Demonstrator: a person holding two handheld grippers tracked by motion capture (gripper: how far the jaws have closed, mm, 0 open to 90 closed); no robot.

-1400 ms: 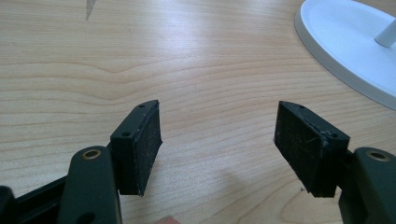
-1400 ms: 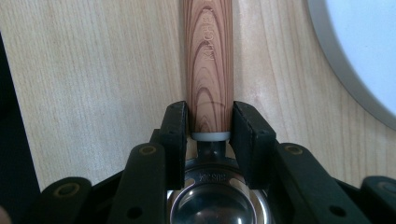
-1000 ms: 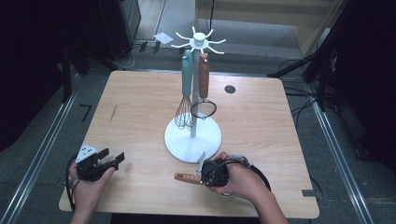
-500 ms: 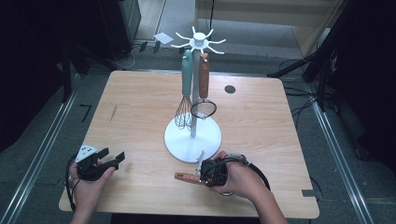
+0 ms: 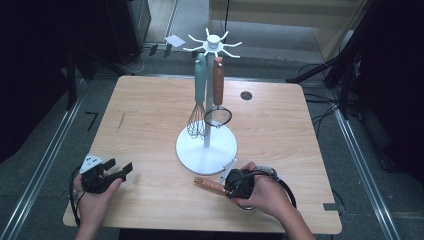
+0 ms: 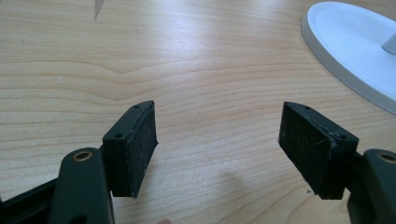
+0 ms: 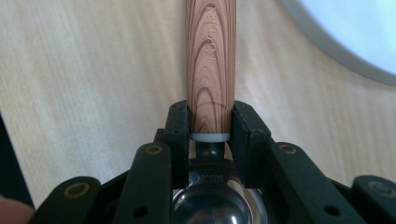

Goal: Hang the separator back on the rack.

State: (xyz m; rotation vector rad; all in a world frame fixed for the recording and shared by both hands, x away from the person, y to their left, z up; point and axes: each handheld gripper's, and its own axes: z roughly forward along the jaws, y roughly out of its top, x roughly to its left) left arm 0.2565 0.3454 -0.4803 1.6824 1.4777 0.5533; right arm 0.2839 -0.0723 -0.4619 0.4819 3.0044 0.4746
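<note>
Two utensils already hang on the white utensil stand (image 5: 206, 150): a teal-handled whisk (image 5: 199, 100) and a brown-handled strainer (image 5: 218, 100), both on the near side of the pole, wire heads just above the round base. A third utensil, a spoon with a wood-grain handle (image 7: 211, 65), is clamped in the right gripper (image 7: 211, 122); the jaws press on the handle at its lower end, where a white collar meets the metal neck, and the polished bowl (image 7: 215, 205) sits back between the gripper's links. In the high view the handle (image 5: 210, 184) lies low over the table (image 5: 150, 115), pointing left, just in front of the stand's base. The left gripper (image 6: 217, 140) rests near the front-left corner, jaws well apart, nothing between them, bare wood ahead. Judgement: the work in hand looks like hanging the spoon on a free hook of the white crown (image 5: 212, 44). Risks: the grip is at the very end of the handle, so the long free length could pivot or slip in the pads on lifting; swinging it up close to the stand could knock the whisk or strainer off their hooks, or nudge the base. Whether the handle tip has a hanging hole, cannot tell. No containers on the table; the stand is the only holder.
</note>
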